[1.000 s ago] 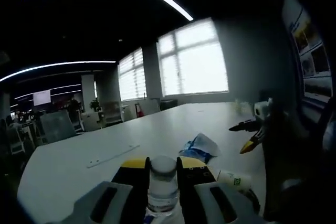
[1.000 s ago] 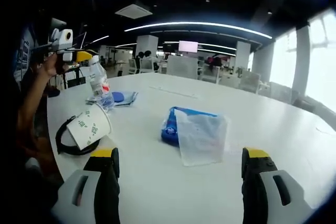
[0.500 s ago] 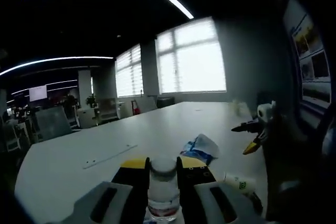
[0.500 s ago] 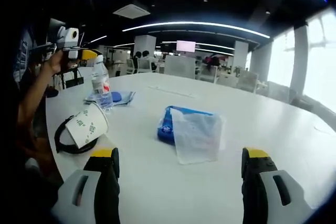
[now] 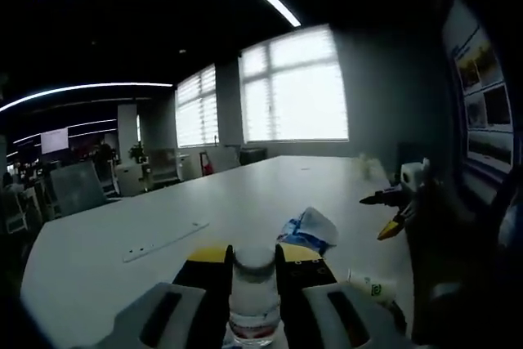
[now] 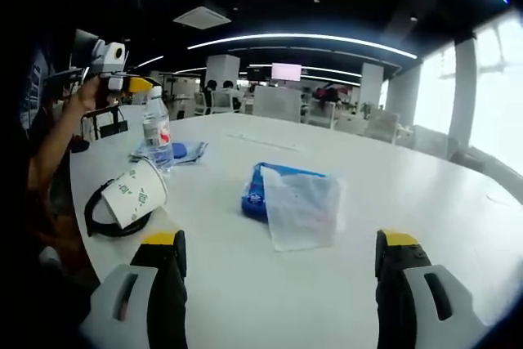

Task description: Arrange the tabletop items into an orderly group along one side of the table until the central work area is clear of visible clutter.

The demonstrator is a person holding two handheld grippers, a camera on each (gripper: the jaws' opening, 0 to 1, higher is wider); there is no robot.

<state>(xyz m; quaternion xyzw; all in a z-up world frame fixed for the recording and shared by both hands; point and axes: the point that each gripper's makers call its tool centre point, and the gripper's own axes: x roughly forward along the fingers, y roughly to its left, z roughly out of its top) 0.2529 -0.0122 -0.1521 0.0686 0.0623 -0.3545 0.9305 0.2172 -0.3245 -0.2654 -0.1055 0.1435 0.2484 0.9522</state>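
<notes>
Right gripper view: right gripper point(image 6: 278, 284) hangs with jaws wide, empty, over the table's point(image 6: 425, 202) near edge. One water bottle point(image 6: 156, 138) stands upright near the left edge, clamped at its neck by the left gripper point(image 6: 139, 85). Beside it lie one paper cup point(image 6: 135, 195) (tipped on a black band point(image 6: 96, 222)), one blue packet point(image 6: 184, 151) and one blue-and-clear bag point(image 6: 290, 202) mid-table.

The left gripper view faces windows, close behind a clear plastic bottle point(image 5: 254, 296); the right gripper view faces back, sharing bottle point(image 6: 157, 130) and white round table point(image 6: 425, 202).
</notes>
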